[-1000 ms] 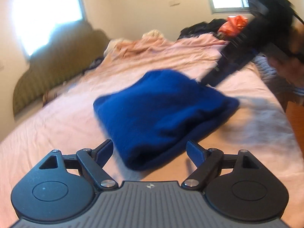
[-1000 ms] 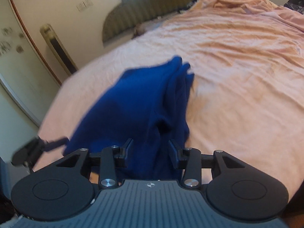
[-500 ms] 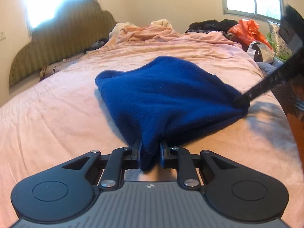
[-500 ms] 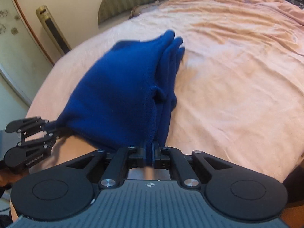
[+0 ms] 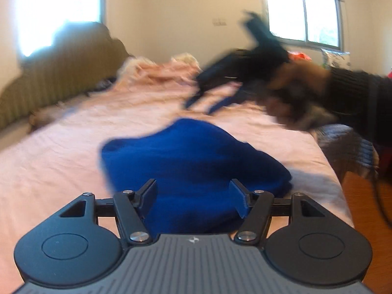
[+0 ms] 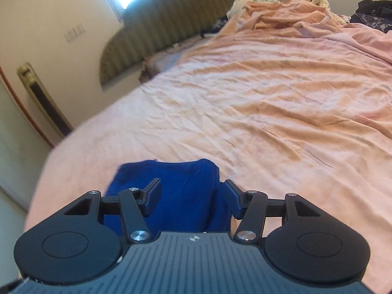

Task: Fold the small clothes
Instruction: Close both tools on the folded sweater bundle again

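Both claws let go of the blue garment [image 5: 193, 161] since 0.5 s ago, now spread wide.
L claw [image 5: 193, 199] empty just over garment's near edge; garment folded on pink bed [image 5: 61, 152] near foot edge. R claw [image 5: 199, 101] open, blurred, raised beyond it w/ hand [image 5: 294, 90].

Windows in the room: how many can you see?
2. One bright window is on the wall behind the headboard, at the left of the left tool's view. The other window is on the far wall at the upper right. More may be out of view.
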Demonstrator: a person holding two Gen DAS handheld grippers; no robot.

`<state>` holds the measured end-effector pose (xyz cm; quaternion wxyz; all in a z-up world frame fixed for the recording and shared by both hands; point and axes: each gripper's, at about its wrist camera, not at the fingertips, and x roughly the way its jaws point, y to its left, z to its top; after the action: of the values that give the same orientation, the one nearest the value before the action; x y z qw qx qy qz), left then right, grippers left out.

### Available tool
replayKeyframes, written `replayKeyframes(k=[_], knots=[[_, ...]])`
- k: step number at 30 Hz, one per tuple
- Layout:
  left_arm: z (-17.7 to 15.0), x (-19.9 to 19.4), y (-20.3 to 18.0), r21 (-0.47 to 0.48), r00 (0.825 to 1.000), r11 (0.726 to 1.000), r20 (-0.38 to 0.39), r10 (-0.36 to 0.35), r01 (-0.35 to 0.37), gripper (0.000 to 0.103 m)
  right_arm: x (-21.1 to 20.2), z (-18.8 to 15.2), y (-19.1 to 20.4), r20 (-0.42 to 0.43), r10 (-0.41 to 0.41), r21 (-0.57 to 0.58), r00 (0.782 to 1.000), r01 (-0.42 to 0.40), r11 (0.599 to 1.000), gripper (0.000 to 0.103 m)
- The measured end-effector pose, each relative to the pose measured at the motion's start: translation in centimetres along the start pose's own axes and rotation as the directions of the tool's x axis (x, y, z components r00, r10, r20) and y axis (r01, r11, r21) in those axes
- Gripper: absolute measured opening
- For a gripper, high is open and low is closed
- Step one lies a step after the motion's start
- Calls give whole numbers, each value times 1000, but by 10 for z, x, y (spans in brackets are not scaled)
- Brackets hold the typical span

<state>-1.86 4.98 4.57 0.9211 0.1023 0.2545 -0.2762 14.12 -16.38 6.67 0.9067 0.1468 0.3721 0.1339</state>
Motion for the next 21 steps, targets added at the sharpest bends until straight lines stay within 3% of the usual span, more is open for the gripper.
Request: replayKeyframes(k=[1, 2, 3, 5, 6, 8, 10, 12, 13, 14, 15, 16, 18, 20, 21], knots=[[-2, 11, -1, -10, 999, 999, -37, -32, 32, 64, 16, -1, 2, -42, -23, -18, 999, 22, 1000, 61], [-5, 21, -1, -33, 994, 998, -87, -65, 62, 64, 31, -6, 5, -100, -42, -44, 994, 37, 998, 52], [-10, 32, 2, -75, 985, 993, -142, -97, 87, 64, 38, -13, 8, -130, -57, -87, 990, 45, 995, 27], [-19, 35, 7, -118, 983, 987, -132, -126, 111, 65, 34, -23, 11, -101, -66, -186, 993, 46, 981, 21], [-20, 35, 9, -132, 982, 984, -131, -137, 120, 65, 34, -22, 3, -106, -52, -165, 993, 34, 986, 20], [-17, 37, 17, -180, 977, 973, -132, -168, 143, 65, 33, -22, -14, -94, -25, -78, 995, 17, 997, 36], [-12, 33, 28, -244, 971, 956, -129, -200, 165, 65, 19, -21, -25, -56, -24, 9, 998, 25, 1000, 67], [-7, 16, 47, -337, 968, 920, -76, -237, 199, 67, -7, -22, -38, 19, 15, 103, 1000, -16, 995, 73], [-4, 6, 58, -375, 969, 900, -24, -247, 221, 74, -20, -25, -47, 63, 77, 134, 995, -85, 987, 77], [-3, -3, 70, -412, 970, 881, 32, -241, 232, 89, -29, -28, -57, 89, 129, 165, 988, -142, 976, 82], [-2, -7, 86, -458, 973, 859, 80, -219, 231, 95, -32, -30, -64, 77, 156, 189, 985, -168, 968, 88], [-2, -5, 103, -520, 974, 824, 111, -196, 225, 99, -30, -32, -70, 48, 169, 207, 984, -175, 963, 86], [-4, 18, 139, -665, 977, 717, 112, -181, 209, 99, -18, -37, -73, -27, 188, 224, 982, -177, 958, 84], [-12, 53, 168, -784, 971, 589, 71, -230, 197, 99, -4, -43, -73, -90, 266, 256, 960, -236, 938, 83], [-19, 71, 179, -835, 956, 509, 65, -286, 210, 98, 2, -46, -71, -112, 321, 272, 940, -282, 920, 83]])
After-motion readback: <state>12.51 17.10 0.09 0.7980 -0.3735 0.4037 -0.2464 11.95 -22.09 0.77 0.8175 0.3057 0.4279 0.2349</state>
